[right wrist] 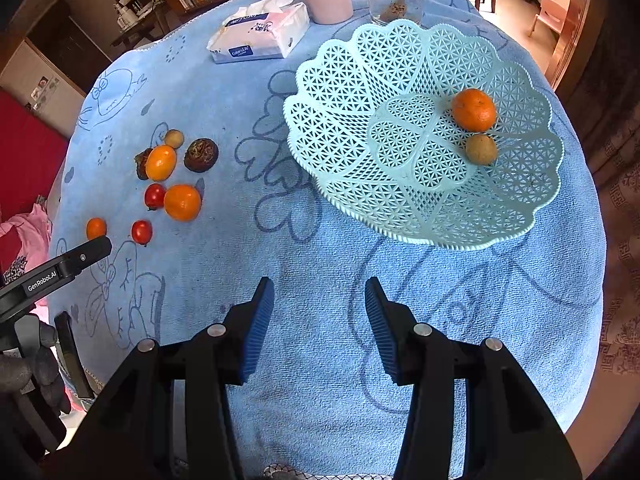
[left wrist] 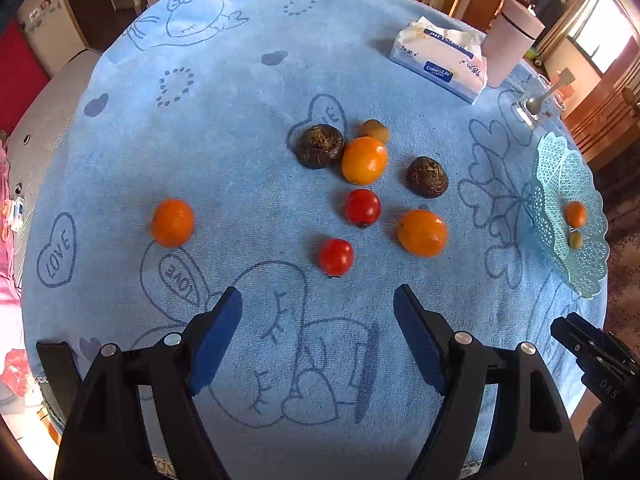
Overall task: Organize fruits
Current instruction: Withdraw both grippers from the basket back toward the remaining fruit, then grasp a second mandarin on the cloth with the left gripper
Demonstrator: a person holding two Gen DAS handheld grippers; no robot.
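Note:
Loose fruit lies on the blue cloth: three oranges, one alone at the left (left wrist: 172, 223), two red tomatoes (left wrist: 336, 257) (left wrist: 363, 207), two dark brown water chestnuts (left wrist: 319, 146) (left wrist: 427, 176) and a small tan fruit (left wrist: 375, 130). A light-blue lattice basket (right wrist: 404, 184) at the right holds one orange (right wrist: 473, 109) and one tan fruit (right wrist: 481, 149). My left gripper (left wrist: 318, 300) is open and empty, just in front of the near tomato. My right gripper (right wrist: 319, 290) is open and empty, in front of the basket.
A tissue pack (left wrist: 440, 60), a pink cup (left wrist: 512, 40) and a glass with a spoon (left wrist: 538, 106) stand at the far right edge of the round table. The cloth's edge drops off close behind both grippers.

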